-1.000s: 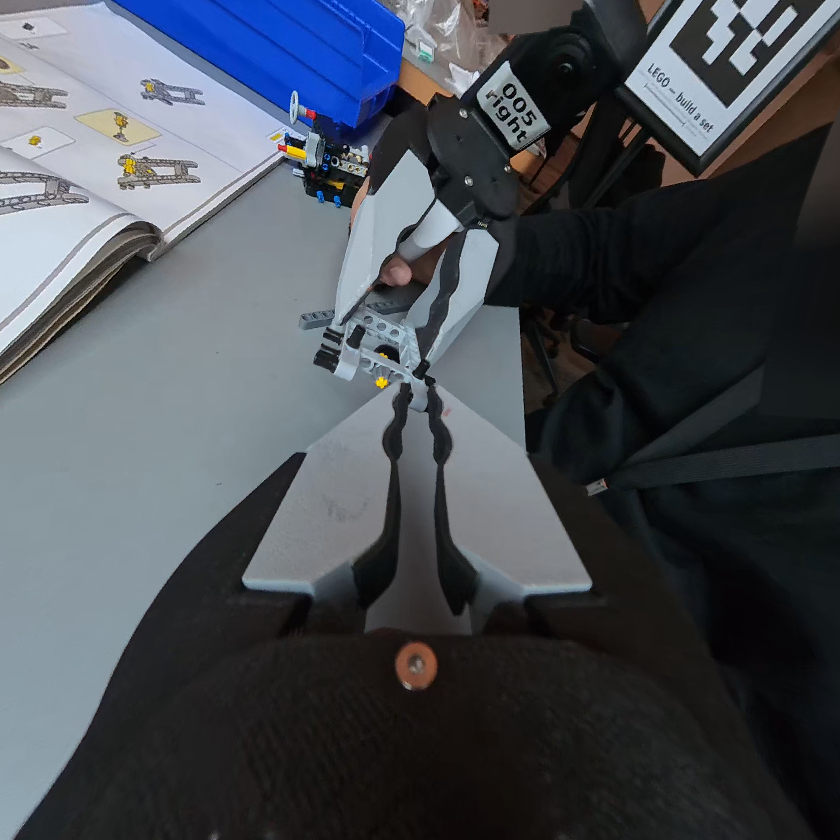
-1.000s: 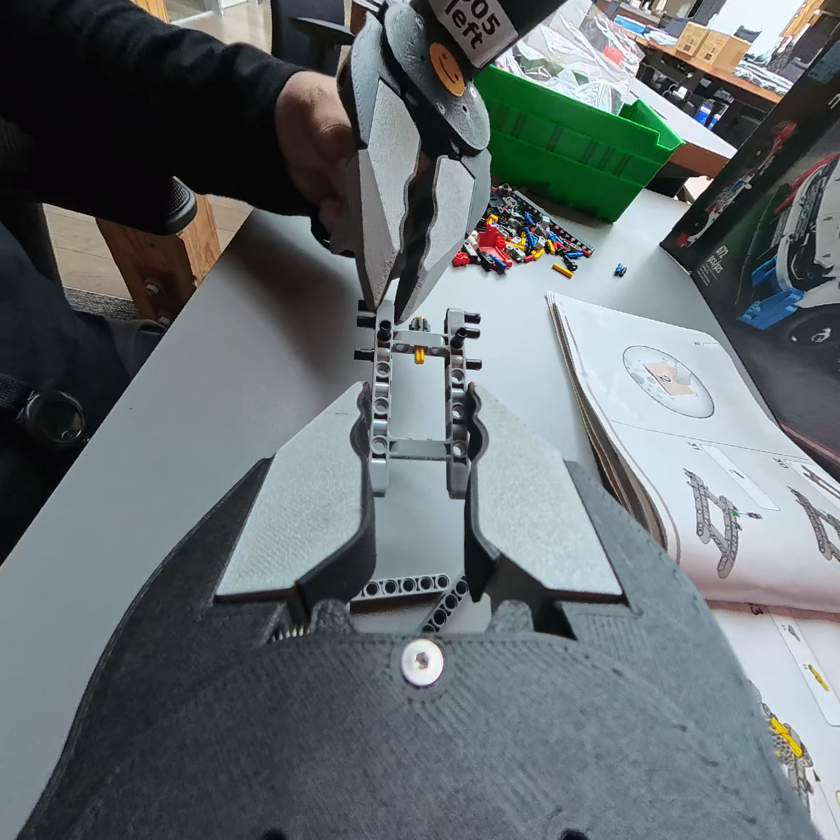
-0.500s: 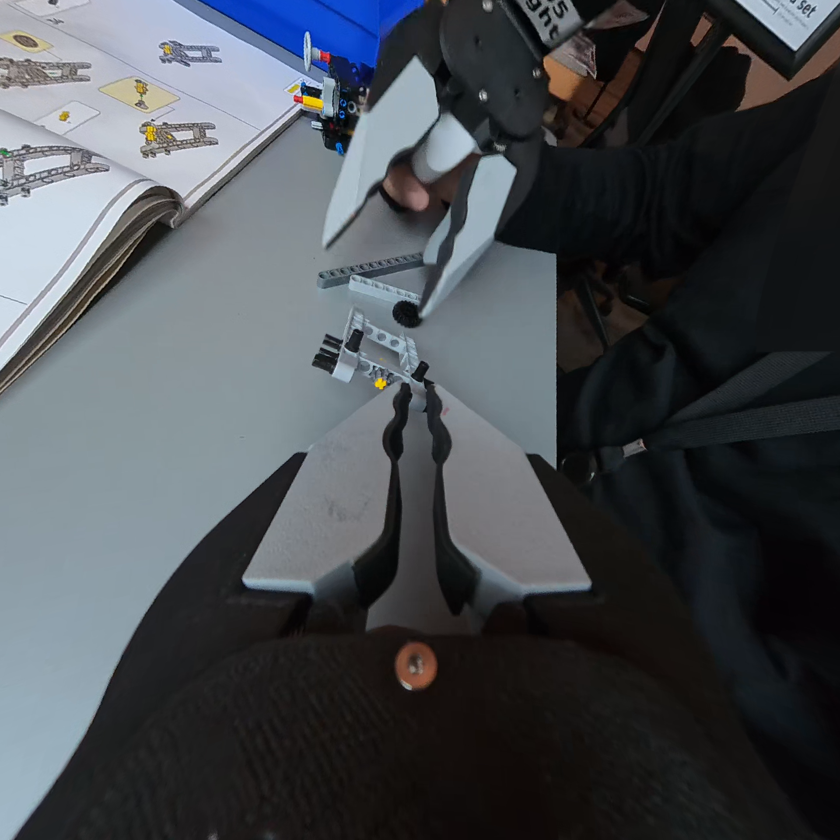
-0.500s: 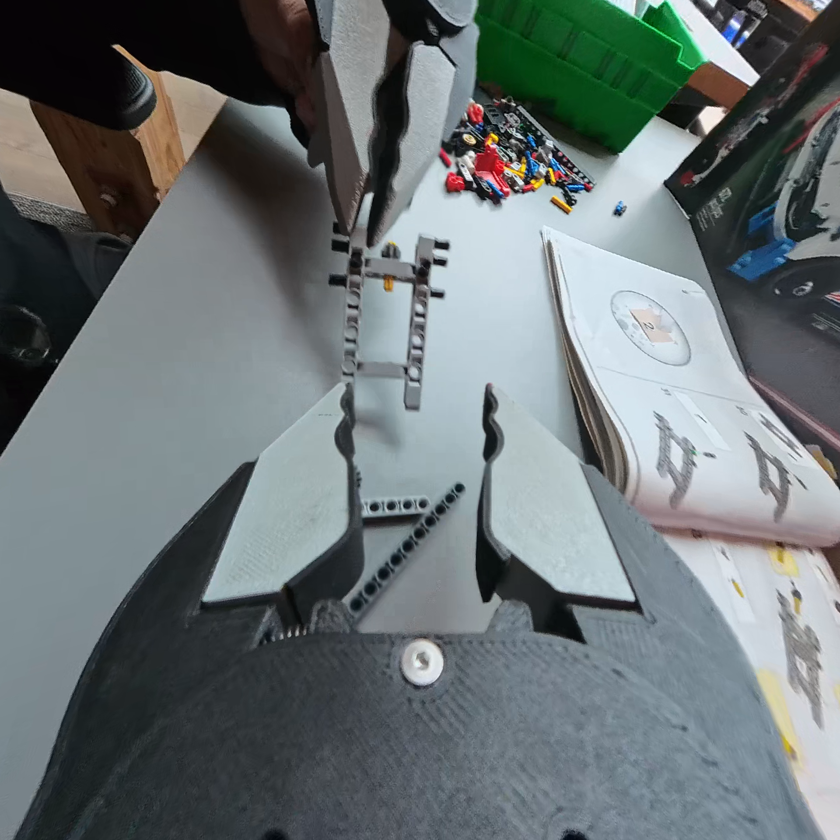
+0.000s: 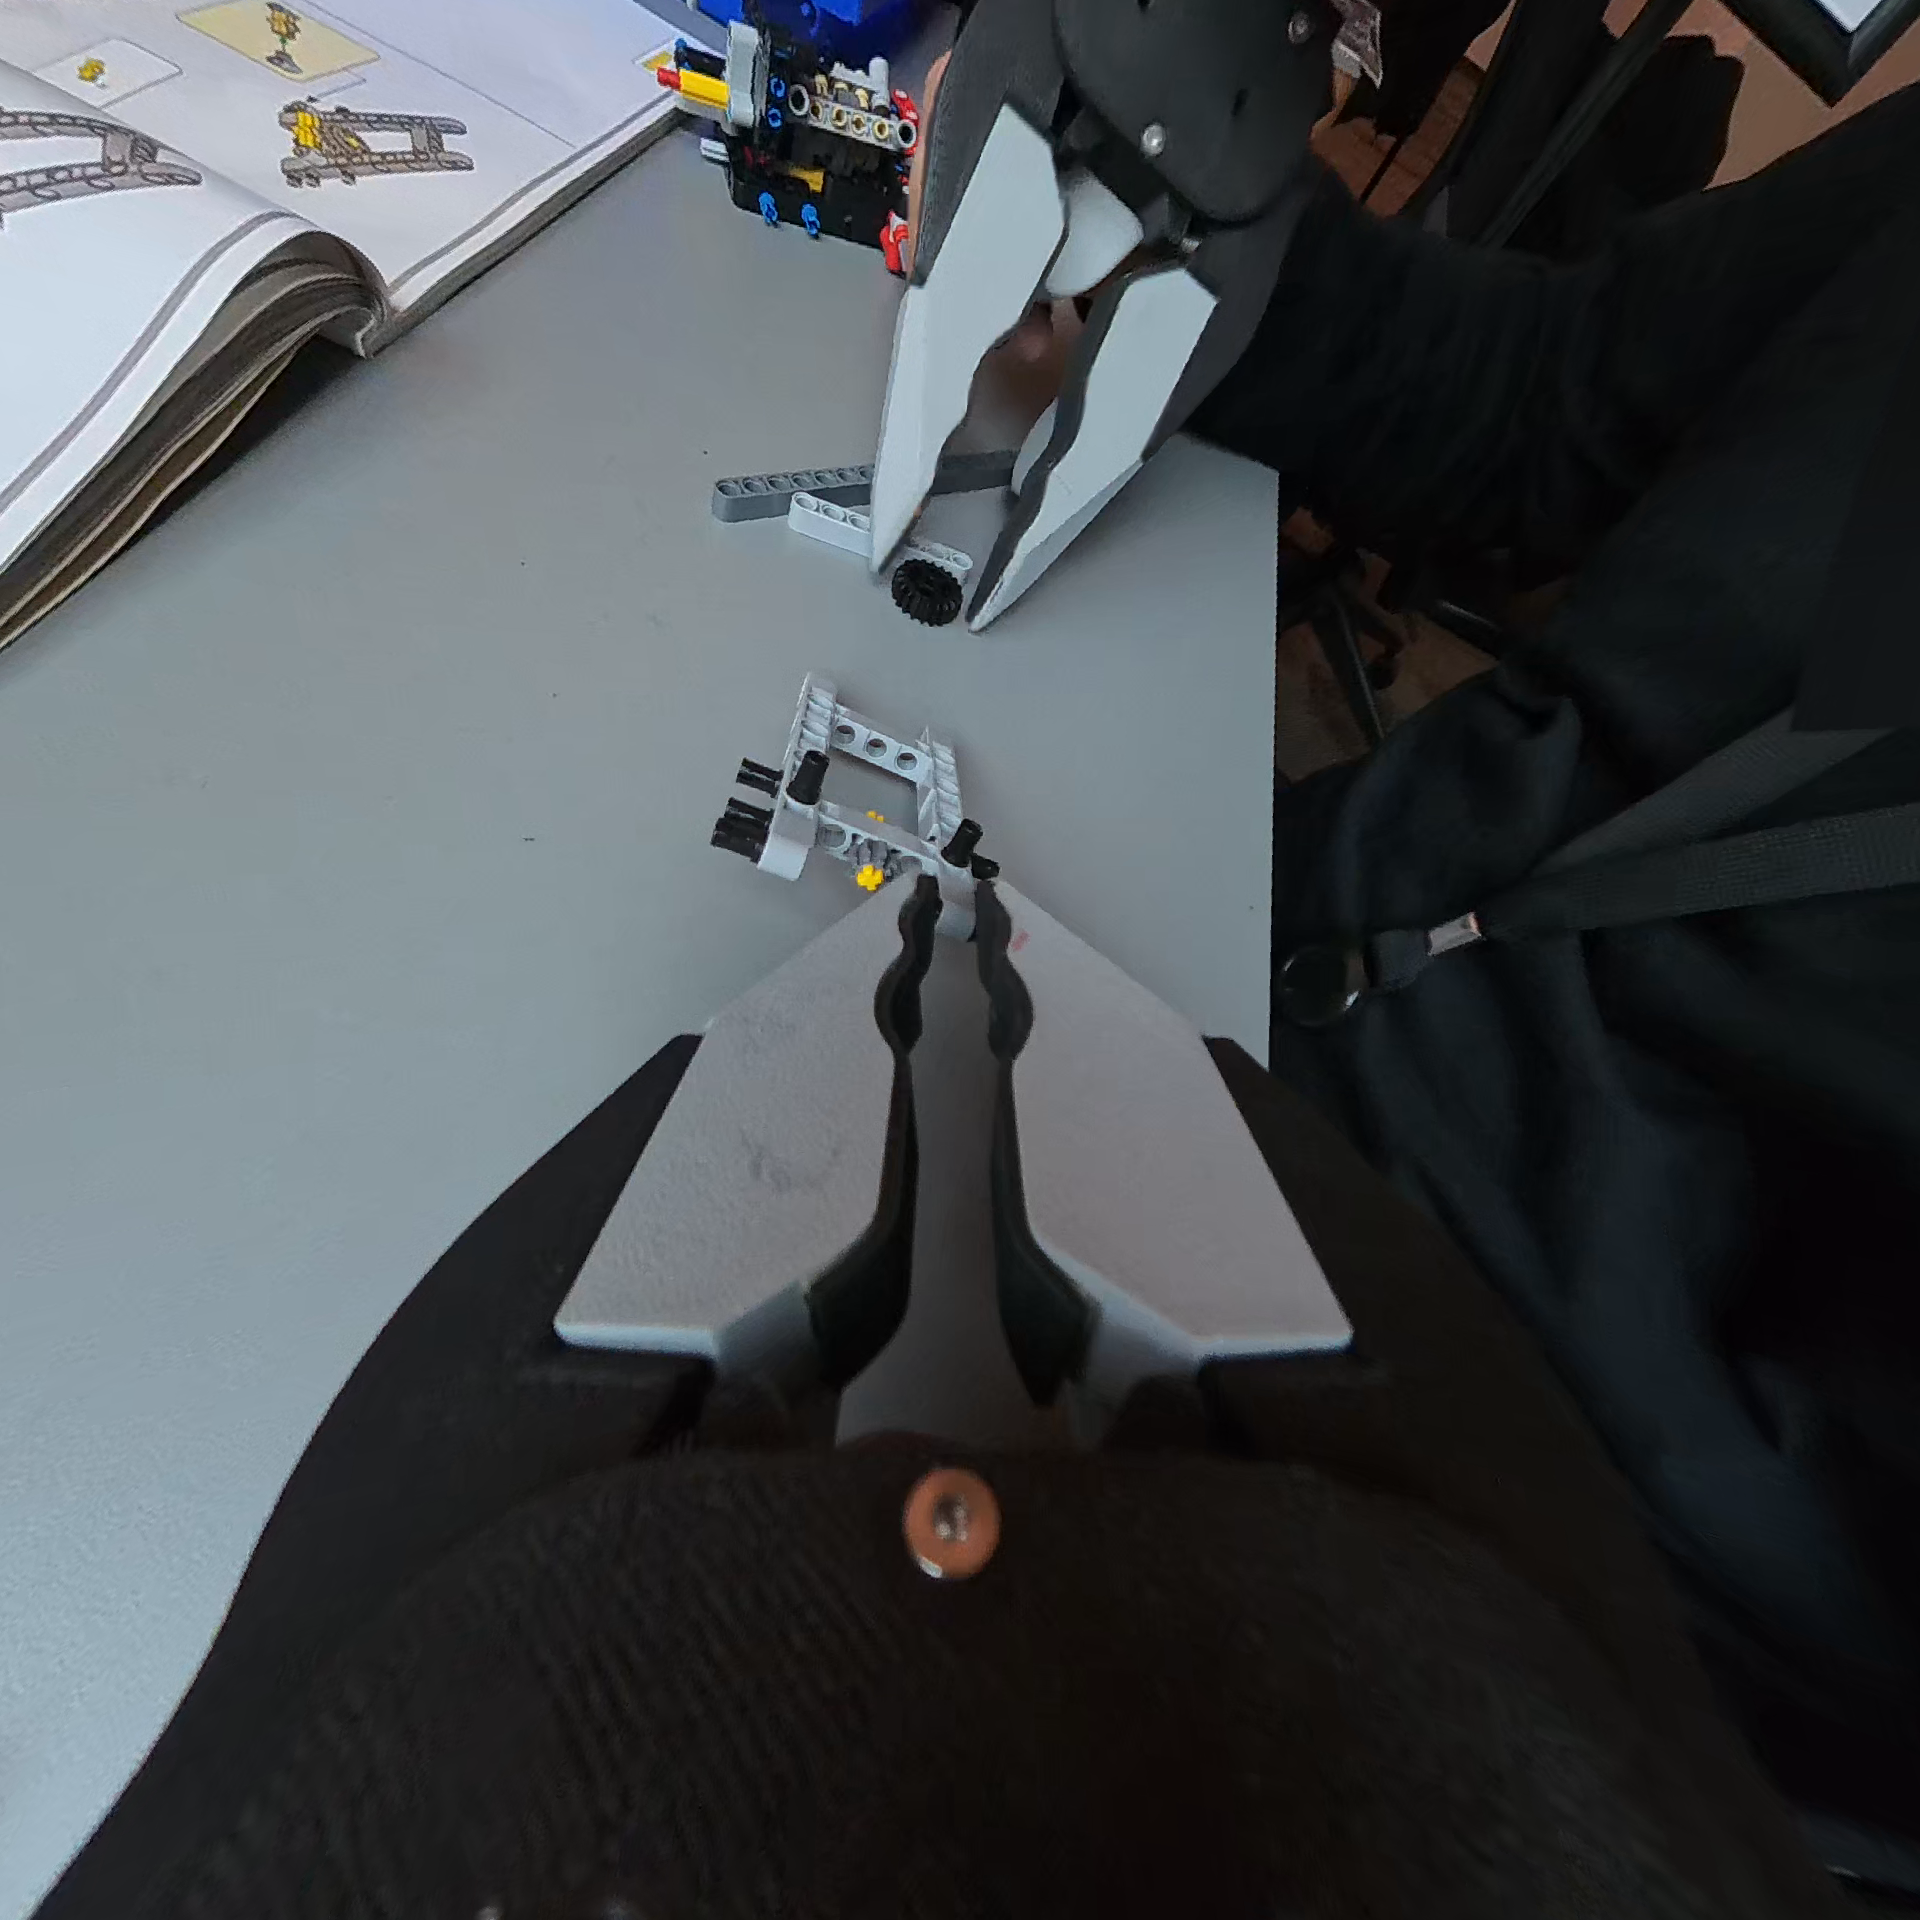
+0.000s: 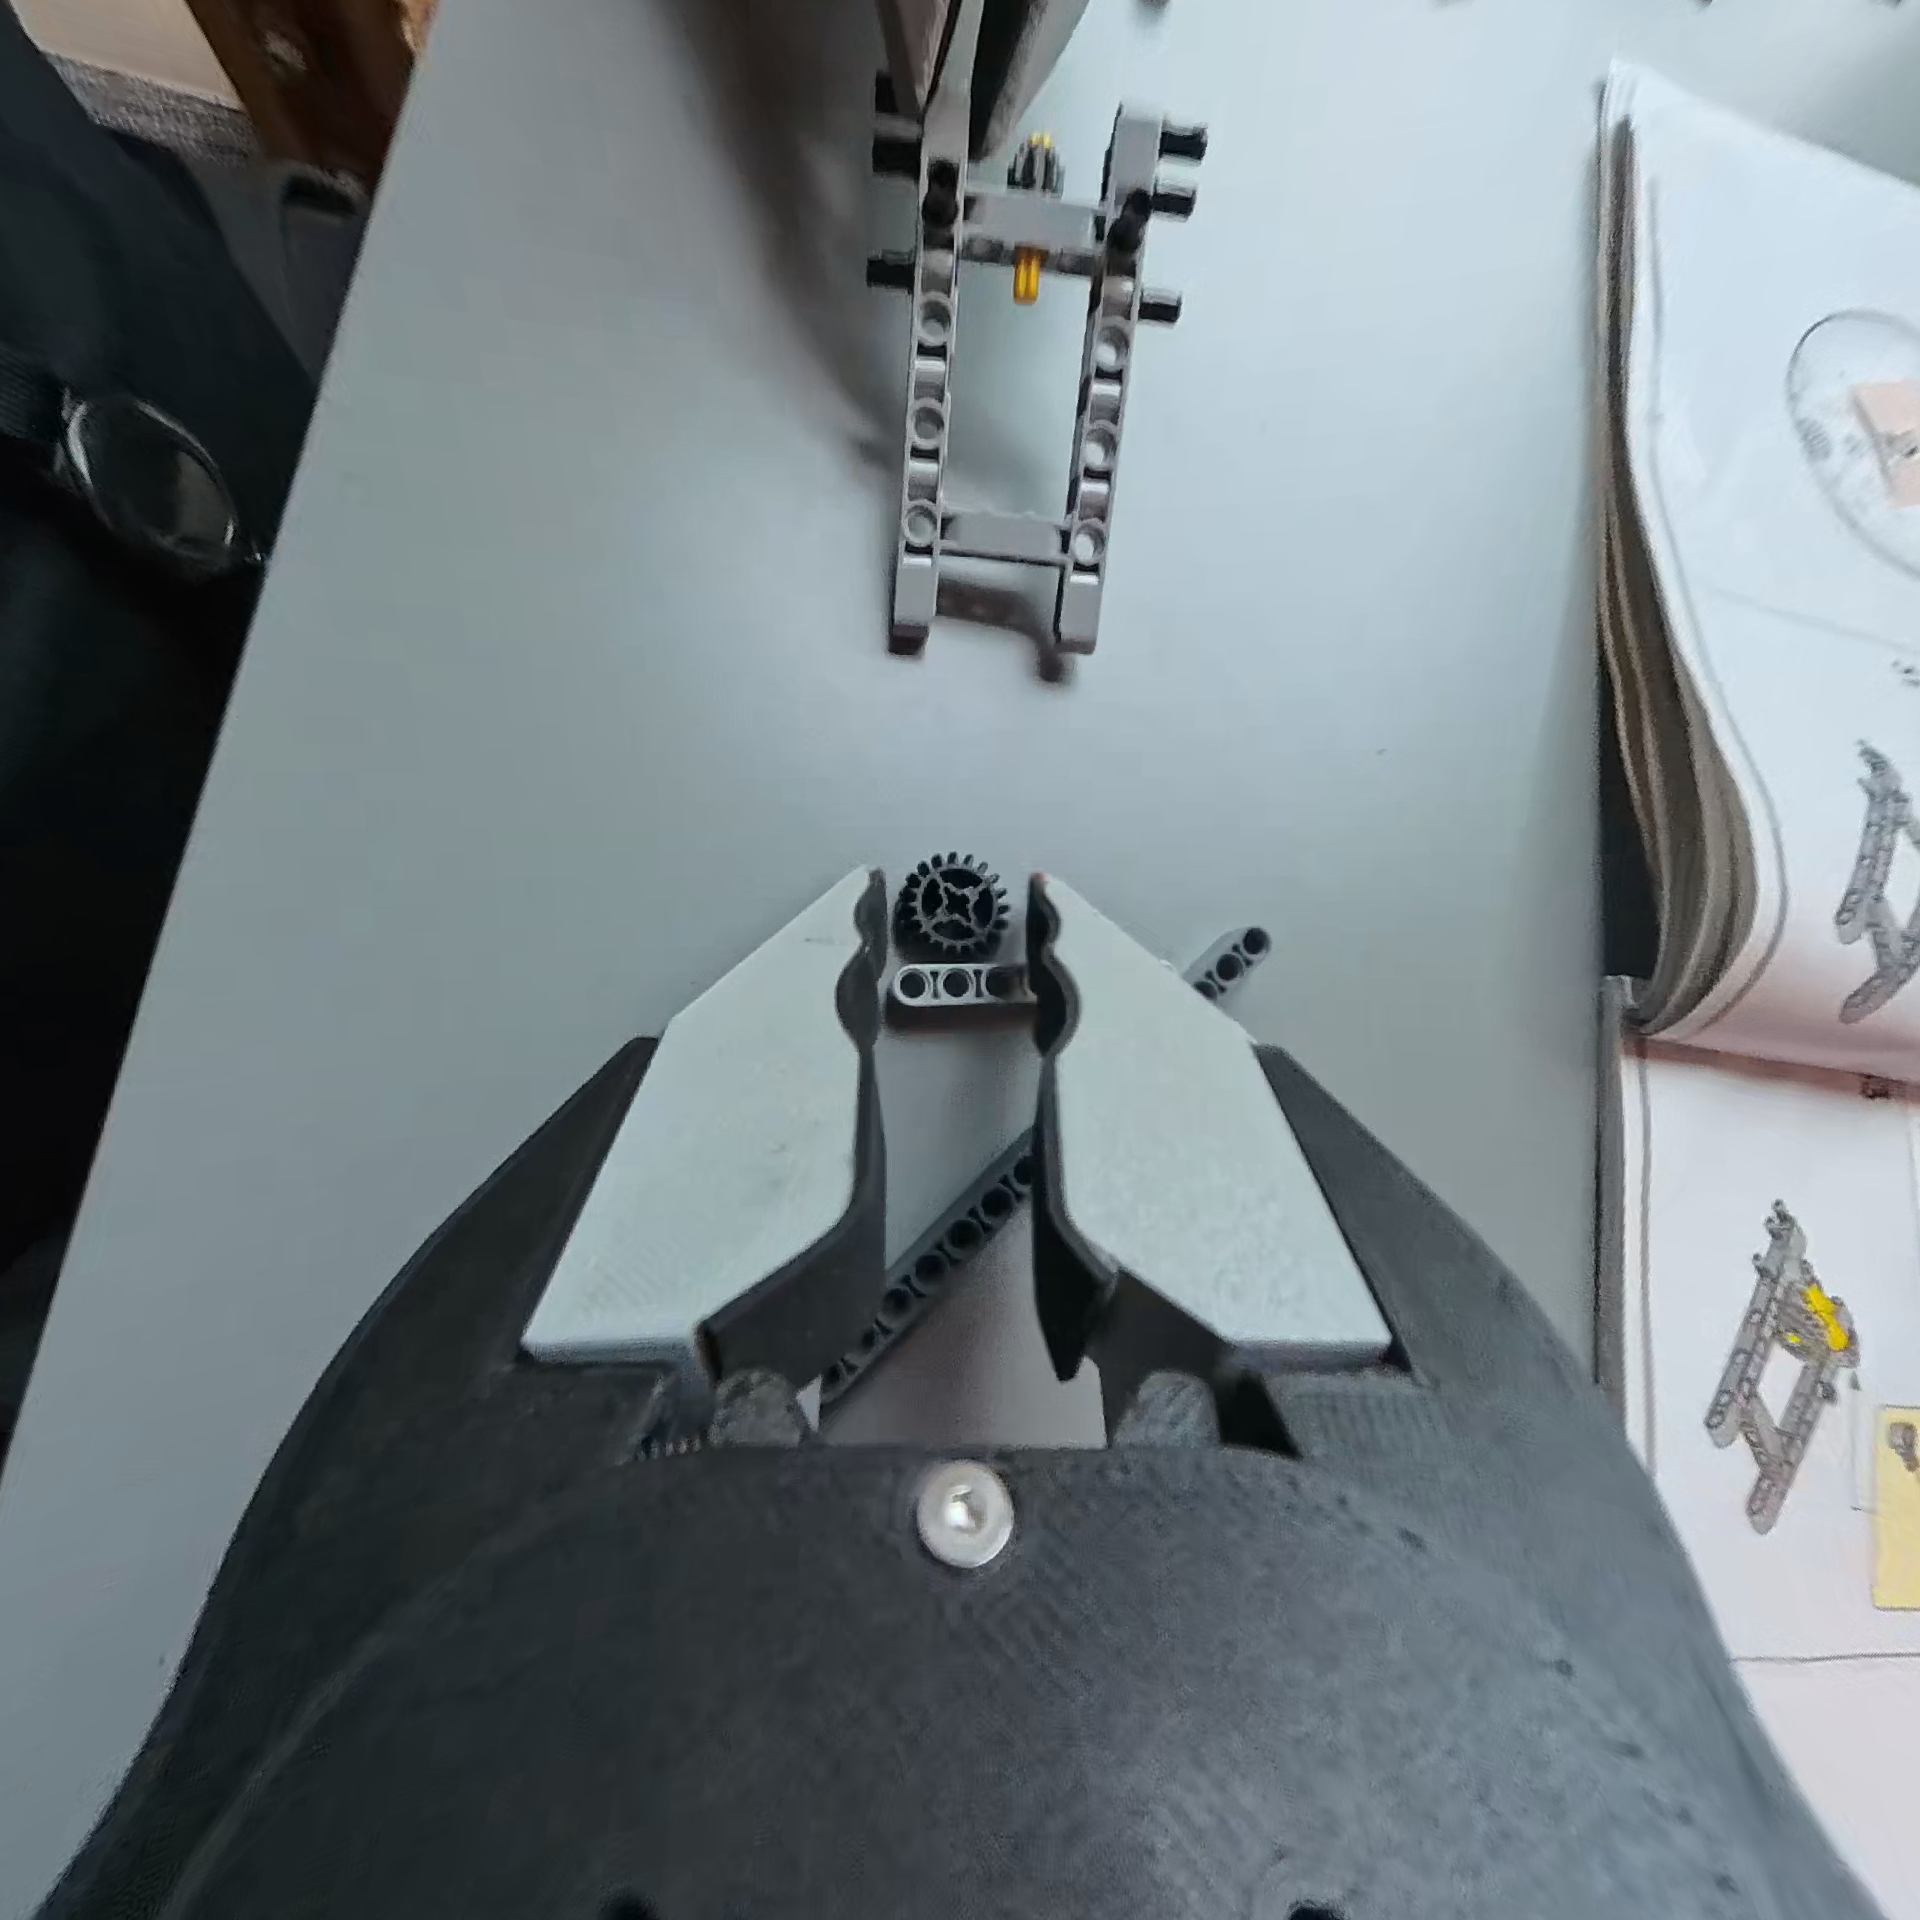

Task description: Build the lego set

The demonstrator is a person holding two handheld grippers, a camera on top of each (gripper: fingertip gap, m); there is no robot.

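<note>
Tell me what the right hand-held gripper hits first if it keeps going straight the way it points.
Most likely the black gear, lying on the grey table between the open tips of the right hand-held gripper. Beyond it stands the grey frame; depth is hard to judge.

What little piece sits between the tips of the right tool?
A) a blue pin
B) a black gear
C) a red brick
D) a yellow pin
B: the open right tool straddles a black gear lying on the table, its tips on either side, while the left tool holds the grey frame farther off.
</note>
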